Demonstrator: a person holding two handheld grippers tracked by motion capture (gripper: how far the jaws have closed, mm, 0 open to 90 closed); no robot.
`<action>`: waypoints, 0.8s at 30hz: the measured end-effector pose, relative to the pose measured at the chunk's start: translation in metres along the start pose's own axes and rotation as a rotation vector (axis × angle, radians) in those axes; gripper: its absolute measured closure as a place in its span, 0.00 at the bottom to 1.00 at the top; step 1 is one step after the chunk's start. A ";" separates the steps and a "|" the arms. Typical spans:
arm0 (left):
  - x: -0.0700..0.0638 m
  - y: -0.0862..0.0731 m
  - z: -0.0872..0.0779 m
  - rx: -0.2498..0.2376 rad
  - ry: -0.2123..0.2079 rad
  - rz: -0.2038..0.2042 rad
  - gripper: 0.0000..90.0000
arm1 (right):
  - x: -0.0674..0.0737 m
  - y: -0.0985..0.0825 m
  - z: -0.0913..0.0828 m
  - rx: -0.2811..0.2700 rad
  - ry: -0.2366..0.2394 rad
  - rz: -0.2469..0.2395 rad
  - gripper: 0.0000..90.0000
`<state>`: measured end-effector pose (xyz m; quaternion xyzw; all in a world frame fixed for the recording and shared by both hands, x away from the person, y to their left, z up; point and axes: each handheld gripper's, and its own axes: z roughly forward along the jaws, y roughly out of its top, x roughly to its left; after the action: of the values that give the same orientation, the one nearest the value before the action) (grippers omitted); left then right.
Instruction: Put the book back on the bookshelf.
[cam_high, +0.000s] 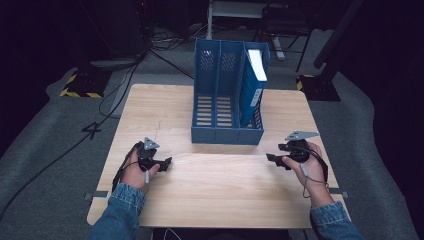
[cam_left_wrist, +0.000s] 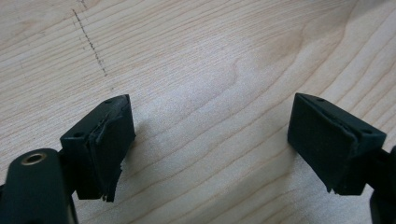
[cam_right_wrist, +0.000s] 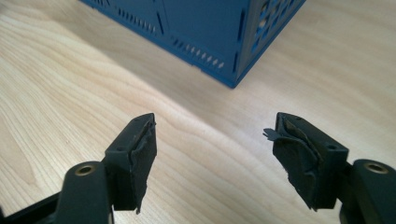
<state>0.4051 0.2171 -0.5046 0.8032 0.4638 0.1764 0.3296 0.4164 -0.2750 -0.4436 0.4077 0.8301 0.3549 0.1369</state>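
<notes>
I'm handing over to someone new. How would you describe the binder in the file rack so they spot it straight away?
Start at the light wooden table and find the blue plastic three-slot file rack standing at its far middle. The blue binder with the white spine stands tilted in the rack's rightmost slot. It is the rack's sole content: the other two slots are empty.

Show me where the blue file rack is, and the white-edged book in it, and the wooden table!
blue file rack (cam_high: 227, 134): high view, its low front wall.
book (cam_high: 257, 64): high view, its white top edge, in the rightmost slot.
wooden table (cam_high: 220, 185): high view, bare wood between both hands.
</notes>
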 end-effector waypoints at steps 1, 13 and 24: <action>0.000 0.000 0.000 -0.001 -0.001 0.000 0.17 | 0.000 -0.003 0.003 0.005 -0.002 0.008 0.34; 0.000 0.000 0.000 0.000 -0.001 0.001 0.17 | 0.000 -0.030 0.028 0.059 0.019 -0.031 0.31; 0.000 0.000 0.000 0.000 0.000 0.000 0.17 | 0.007 -0.040 0.048 -0.027 -0.032 -0.060 0.07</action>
<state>0.4052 0.2170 -0.5046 0.8033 0.4636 0.1763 0.3297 0.4136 -0.2635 -0.5057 0.3862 0.8348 0.3552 0.1664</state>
